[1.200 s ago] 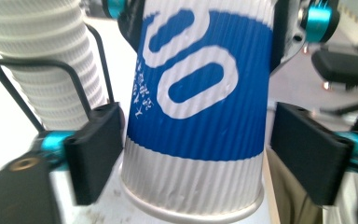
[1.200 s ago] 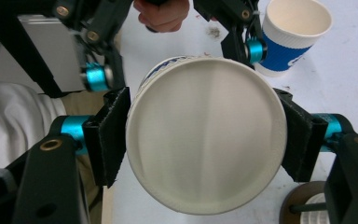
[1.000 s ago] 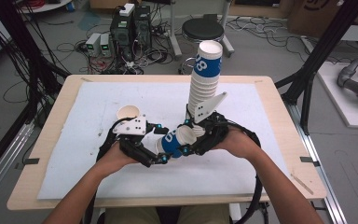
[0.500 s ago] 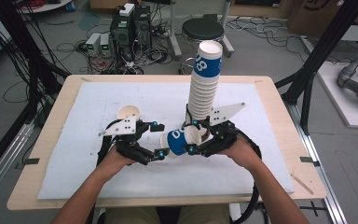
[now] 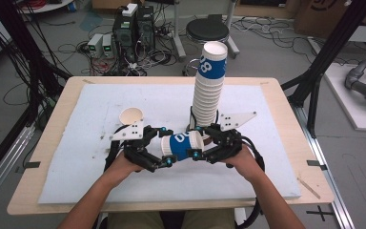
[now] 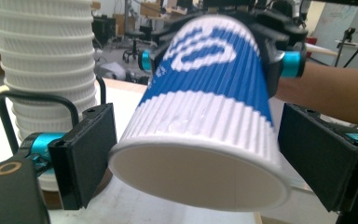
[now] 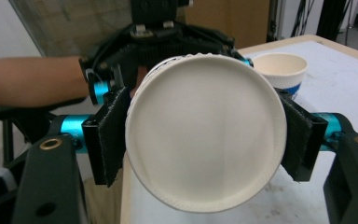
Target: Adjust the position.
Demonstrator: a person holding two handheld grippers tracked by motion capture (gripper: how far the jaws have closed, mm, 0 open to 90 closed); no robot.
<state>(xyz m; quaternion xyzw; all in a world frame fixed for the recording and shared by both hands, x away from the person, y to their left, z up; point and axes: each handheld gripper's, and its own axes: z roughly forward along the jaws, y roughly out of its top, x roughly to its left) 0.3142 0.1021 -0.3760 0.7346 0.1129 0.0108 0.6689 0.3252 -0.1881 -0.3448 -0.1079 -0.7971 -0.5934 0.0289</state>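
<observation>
A: Blue-and-white cup lies sideways above the mat, between both grippers. Left gripper jaws just widened; pads now clear of the rim.
B: So it's handed over. Right gripper clamps the base end. Contents?
A: None seen. Lone cup empty; stack nested.

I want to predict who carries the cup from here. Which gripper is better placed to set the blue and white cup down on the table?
Probably the right gripper: its pads clamp the blue and white cup. The left gripper has just opened its jaws, which stand clear of the cup's sides.
</observation>
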